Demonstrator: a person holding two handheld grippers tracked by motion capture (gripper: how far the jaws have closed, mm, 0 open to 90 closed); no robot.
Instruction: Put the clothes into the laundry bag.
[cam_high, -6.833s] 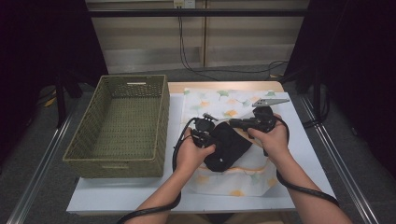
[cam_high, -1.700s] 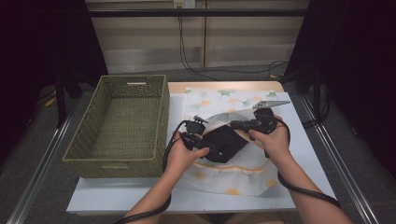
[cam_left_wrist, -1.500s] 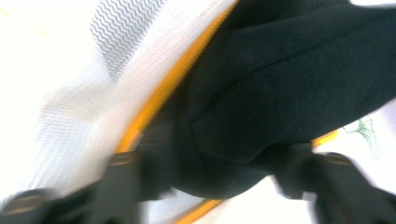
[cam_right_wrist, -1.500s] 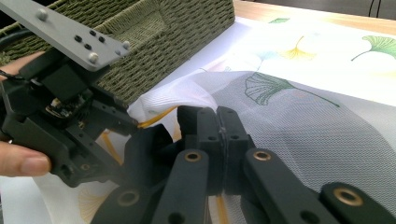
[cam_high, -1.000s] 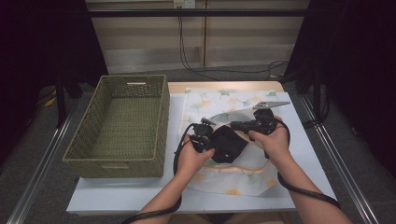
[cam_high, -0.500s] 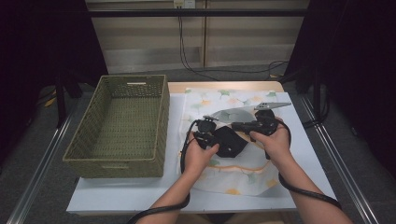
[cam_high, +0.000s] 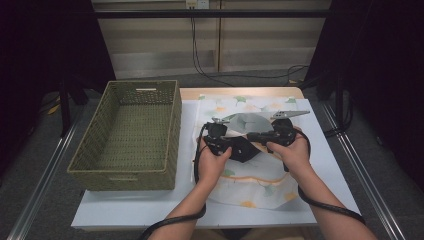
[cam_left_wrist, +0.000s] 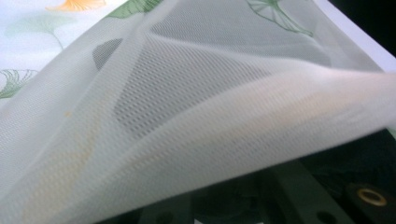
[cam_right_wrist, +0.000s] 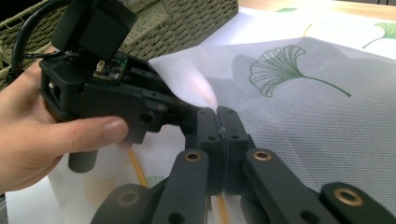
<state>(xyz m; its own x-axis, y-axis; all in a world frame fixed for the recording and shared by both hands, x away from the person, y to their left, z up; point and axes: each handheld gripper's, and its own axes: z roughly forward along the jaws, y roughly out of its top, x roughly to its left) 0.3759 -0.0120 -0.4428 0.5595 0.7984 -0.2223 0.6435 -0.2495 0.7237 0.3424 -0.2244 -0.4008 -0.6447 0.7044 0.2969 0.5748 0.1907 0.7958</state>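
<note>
Mesh cloth (cam_high: 250, 170), white and printed with ginkgo leaves, lies spread on the counter (cam_high: 125, 212) to the right of the woven basket (cam_high: 130, 135). Both claws meet over its middle. The right claw (cam_right_wrist: 219, 122) is pinched tight on a raised fold of the cloth. The left claw (cam_high: 227, 145) has the cloth's lifted edge draped right across its camera; its jaws look nearly closed, but whether they grip the cloth I cannot tell.

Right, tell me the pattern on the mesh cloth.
Green ginkgo leaves on white mesh cloth, clearest in the right gripper view.
</note>
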